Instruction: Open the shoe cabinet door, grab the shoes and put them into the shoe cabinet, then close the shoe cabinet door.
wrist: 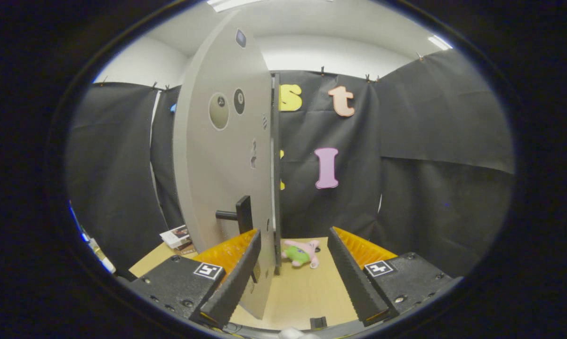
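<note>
At the far left, a small stack of books (pixel 176 237) lies on the light wooden table (pixel 302 292), partly behind the shoe cabinet door (pixel 222 160). The door is pale grey, swung out edge-on, with round cut-outs high up and a black handle (pixel 238 214) low down. The gripper (pixel 293 273) is spread wide and grips nothing; its left finger (pixel 234 278) lies against or just before the door's lower edge, hard to tell which. Beyond the fingers lies a pink-and-green plush toy (pixel 301 253).
</note>
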`<action>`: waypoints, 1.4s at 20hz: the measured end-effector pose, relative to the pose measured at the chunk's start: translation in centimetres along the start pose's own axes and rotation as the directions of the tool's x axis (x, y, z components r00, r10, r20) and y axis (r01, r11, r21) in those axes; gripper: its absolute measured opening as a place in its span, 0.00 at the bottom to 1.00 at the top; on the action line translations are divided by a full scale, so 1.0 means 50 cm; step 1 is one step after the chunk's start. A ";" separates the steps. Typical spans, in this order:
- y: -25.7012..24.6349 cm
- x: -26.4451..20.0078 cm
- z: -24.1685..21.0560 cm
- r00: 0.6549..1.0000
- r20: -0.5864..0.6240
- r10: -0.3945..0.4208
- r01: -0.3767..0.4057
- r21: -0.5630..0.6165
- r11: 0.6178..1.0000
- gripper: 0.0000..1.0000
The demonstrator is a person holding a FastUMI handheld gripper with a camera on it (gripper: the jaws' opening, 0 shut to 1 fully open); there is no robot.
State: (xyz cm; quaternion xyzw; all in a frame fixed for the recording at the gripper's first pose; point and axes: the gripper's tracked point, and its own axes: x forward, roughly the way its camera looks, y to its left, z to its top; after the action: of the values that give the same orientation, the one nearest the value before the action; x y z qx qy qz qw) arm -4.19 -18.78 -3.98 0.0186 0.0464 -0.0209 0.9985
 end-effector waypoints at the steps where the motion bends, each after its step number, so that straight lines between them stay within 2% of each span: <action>1: 0.017 -0.001 0.000 1.000 0.000 0.002 -0.002 -0.002 1.000 0.95; 7: 0.140 0.010 -0.002 1.000 -0.002 0.029 -0.029 -0.016 0.999 0.95; 12: 0.258 0.062 -0.021 0.997 -0.026 0.079 -0.080 -0.028 0.996 0.95; 20: 0.503 0.143 -0.030 0.967 -0.024 0.254 -0.255 -0.034 0.966 0.98; 23: 0.533 0.148 -0.036 0.965 -0.029 0.262 -0.263 -0.036 0.964 0.99; 28: 0.520 0.147 -0.023 0.970 -0.022 0.242 -0.243 -0.017 0.970 0.99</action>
State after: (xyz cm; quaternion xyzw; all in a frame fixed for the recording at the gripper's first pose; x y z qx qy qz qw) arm 4.15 6.94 -4.89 0.0146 0.0540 0.1018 0.9932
